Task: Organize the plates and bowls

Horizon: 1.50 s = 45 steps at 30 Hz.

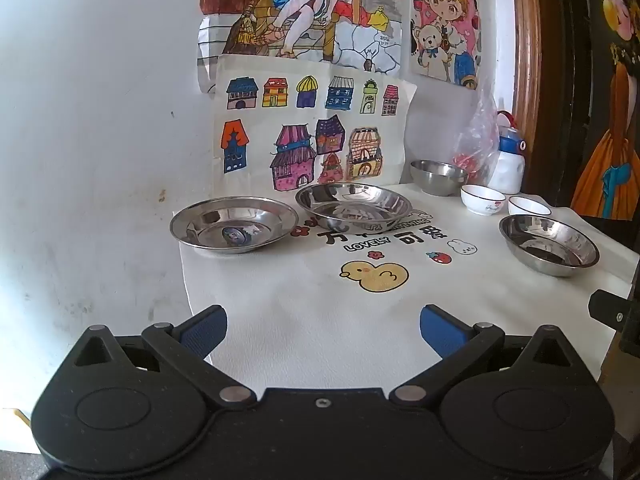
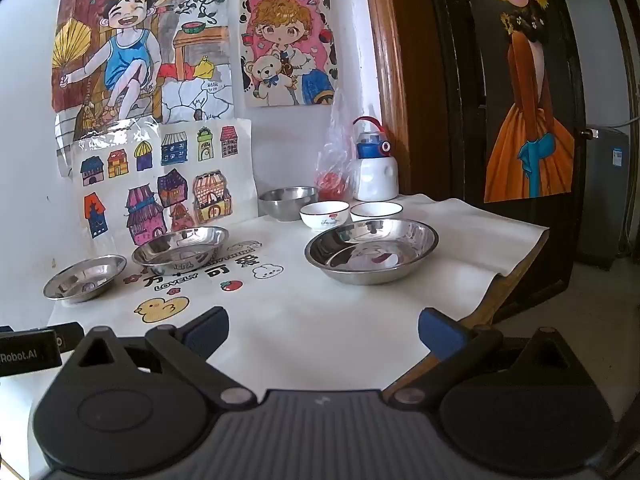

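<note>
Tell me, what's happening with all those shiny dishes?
Someone is about to tidy the plates and bowls. The left gripper and the right gripper are both open, holding nothing, and hang over the near edge of the white cloth. Three steel plates sit apart on the cloth. Farther back are a steel bowl and two white bowls. Nothing is stacked yet.

left steel plate (image 1: 234, 225): sitting upright at far left edge of the cloth, empty
middle steel plate (image 1: 353, 205): resting just right of it, slightly farther back, rims near, contact unclear
right steel plate (image 2: 371, 249): lying apart on the right side, empty
steel bowl (image 2: 287, 201): standing far back by the wall
white bowl (image 2: 324, 215): sitting right of steel bowl
second white bowl (image 2: 376, 211): sitting beside it, behind right plate
</note>
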Motion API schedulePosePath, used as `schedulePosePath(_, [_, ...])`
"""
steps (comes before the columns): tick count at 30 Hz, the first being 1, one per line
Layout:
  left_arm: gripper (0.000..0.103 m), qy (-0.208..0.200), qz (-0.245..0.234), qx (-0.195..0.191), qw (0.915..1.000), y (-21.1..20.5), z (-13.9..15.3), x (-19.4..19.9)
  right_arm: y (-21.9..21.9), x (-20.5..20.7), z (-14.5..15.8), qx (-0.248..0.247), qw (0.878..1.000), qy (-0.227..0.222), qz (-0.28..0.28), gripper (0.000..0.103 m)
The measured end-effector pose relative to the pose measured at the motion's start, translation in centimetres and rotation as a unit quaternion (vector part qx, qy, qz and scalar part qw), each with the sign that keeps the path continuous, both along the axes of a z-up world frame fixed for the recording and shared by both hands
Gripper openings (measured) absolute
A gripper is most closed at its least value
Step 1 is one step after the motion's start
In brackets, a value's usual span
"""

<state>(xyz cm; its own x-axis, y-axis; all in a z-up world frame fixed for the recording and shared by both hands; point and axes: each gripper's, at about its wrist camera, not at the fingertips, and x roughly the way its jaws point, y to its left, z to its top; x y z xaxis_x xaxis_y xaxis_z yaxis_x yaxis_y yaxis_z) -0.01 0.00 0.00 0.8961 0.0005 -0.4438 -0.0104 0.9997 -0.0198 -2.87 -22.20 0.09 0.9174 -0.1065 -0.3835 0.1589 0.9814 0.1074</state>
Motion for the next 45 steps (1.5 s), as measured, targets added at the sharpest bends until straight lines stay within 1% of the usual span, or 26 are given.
schedulePosePath(23, [0.102, -0.007, 0.000, -0.005, 1.0000, 0.30, 0.53, 0.11, 0.06, 0.02, 0.04, -0.002, 1.000, -0.002, 0.000, 0.103])
schedulePosePath(28, [0.102, -0.012, -0.001, -0.008, 0.9999, 0.23, 0.37, -0.44, 0.05, 0.02, 0.04, -0.002, 1.000, -0.002, 0.001, 0.103])
schedulePosePath(45, [0.102, -0.012, -0.002, -0.009, 0.9999, 0.28, 0.42, -0.44, 0.10, 0.00, 0.08, -0.003, 1.000, -0.002, 0.000, 0.103])
